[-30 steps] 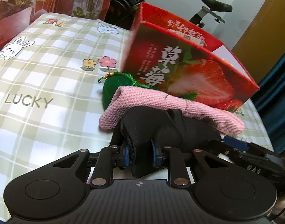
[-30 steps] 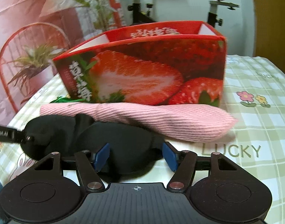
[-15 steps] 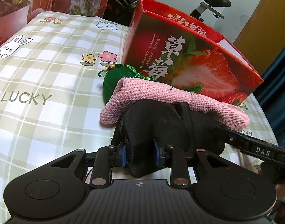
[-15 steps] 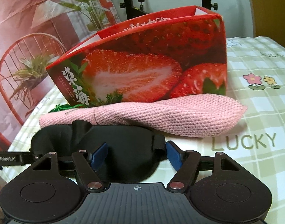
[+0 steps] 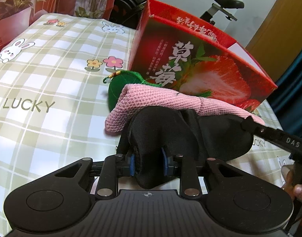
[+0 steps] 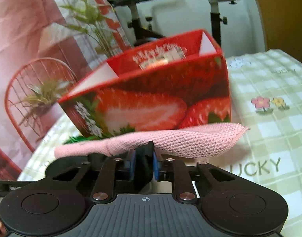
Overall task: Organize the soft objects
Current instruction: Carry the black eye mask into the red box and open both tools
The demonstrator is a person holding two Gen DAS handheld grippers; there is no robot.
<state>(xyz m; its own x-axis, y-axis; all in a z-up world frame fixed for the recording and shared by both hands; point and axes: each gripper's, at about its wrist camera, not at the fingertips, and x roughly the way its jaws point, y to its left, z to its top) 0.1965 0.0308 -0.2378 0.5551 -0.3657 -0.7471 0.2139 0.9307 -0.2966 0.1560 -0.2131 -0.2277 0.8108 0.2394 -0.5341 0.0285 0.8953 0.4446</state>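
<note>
A black sleep mask (image 5: 170, 134) hangs between both grippers. My left gripper (image 5: 148, 163) is shut on its left end. My right gripper (image 6: 143, 164) is shut on its other end (image 6: 144, 165); its black finger (image 5: 273, 136) shows in the left wrist view. A pink knitted pouch (image 5: 170, 100) lies just behind the mask, also in the right wrist view (image 6: 190, 140). A green tasselled pouch (image 5: 119, 83) lies behind the pink one. The open red strawberry box (image 5: 190, 59) stands behind them, also in the right wrist view (image 6: 151, 102).
The table has a green checked cloth (image 5: 42, 79) printed with LUCKY, bunnies and flowers. Potted plants (image 5: 14, 6) and an exercise bike (image 5: 226, 6) stand beyond the far edge. A red chair (image 6: 32, 90) stands off the table's left side in the right wrist view.
My right gripper has closed from open onto the mask's right end and risen, so the box's opening now shows. My left gripper stays shut on the mask.
</note>
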